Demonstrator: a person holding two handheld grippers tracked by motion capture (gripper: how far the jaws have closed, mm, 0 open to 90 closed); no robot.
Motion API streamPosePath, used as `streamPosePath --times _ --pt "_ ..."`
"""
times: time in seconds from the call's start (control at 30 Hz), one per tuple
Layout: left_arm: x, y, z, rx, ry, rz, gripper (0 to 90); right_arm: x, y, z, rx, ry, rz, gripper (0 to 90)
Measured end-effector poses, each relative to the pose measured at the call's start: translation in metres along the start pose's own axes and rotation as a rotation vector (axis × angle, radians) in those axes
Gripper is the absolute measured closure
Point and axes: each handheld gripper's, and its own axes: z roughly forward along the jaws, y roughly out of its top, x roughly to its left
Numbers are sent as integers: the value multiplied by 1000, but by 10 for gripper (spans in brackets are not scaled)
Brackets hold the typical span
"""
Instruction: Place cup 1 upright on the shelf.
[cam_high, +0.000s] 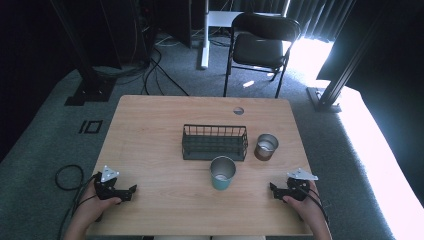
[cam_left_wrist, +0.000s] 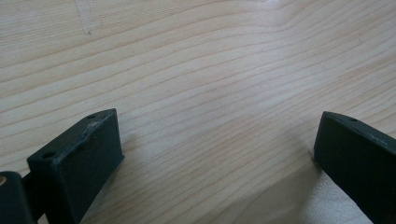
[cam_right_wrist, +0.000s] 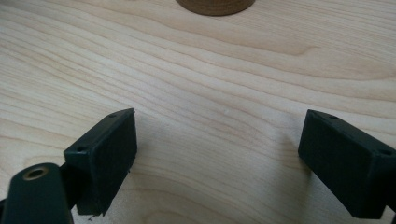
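A black wire basket (cam_high: 215, 142) stands at the middle of the wooden table (cam_high: 150, 135). In front of it is a teal cup (cam_high: 222, 173) with a metal inside, and to its right a brown cup (cam_high: 265, 146), whose base (cam_right_wrist: 215, 5) sits at the top edge of the right gripper view. My left gripper (cam_high: 131, 192) rests near the front left of the table, jaws wide apart over bare wood (cam_left_wrist: 210, 93). My right gripper (cam_high: 273, 189) rests at the front right, also open, with nothing between its jaws.
A black folding chair (cam_high: 260, 47) stands beyond the table's far edge. A round cable hole (cam_high: 238, 110) is in the tabletop near the back. Cables (cam_high: 67, 177) lie on the grey carpet at left. Black frame posts (cam_high: 345, 75) stand at both sides.
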Motion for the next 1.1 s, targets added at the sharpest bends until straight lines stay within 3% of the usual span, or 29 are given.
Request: streamPosePath --times 0.2,0.4,0.5,0.67,1.1 --pt "1 1 0 1 -13 16 19 0 0 0 0 0 0 110" --pt "-1 1 1 -1 -56 60 20 0 0 0 1 0 0 110" --pt "-5 3 2 -2 -77 94 20 0 0 0 1 0 0 110" --pt "-12 8 4 5 -76 136 20 0 0 0 1 0 0 111" --pt "-33 27 13 -10 -108 194 20 0 0 0 1 0 0 110"
